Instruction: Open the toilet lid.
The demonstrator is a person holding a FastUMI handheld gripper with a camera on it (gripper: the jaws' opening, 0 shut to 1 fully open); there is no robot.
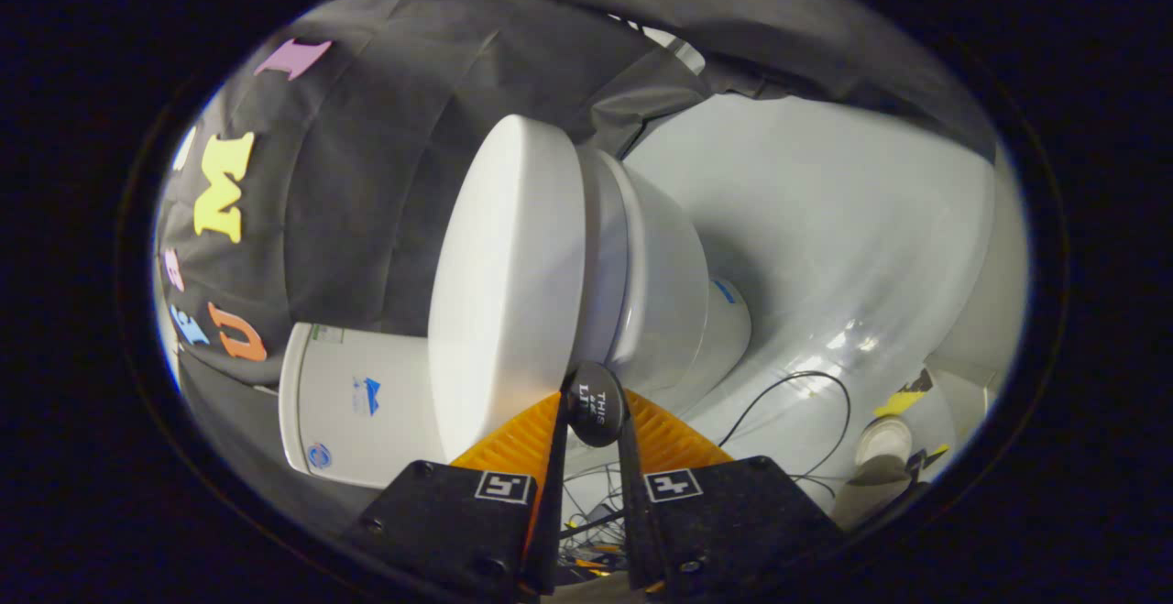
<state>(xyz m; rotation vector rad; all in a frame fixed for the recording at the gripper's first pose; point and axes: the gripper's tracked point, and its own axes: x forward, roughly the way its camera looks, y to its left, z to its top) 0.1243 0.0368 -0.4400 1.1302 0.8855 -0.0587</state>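
Gripper-mounted fisheye, rolled sideways, looking along its fingers (548, 439), close up to the toilet (568, 265)

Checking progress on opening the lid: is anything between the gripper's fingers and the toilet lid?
Nothing separates them. The gripper has its fingers closed on a small black tab at the edge of the toilet lid, which lies flat against the seat.
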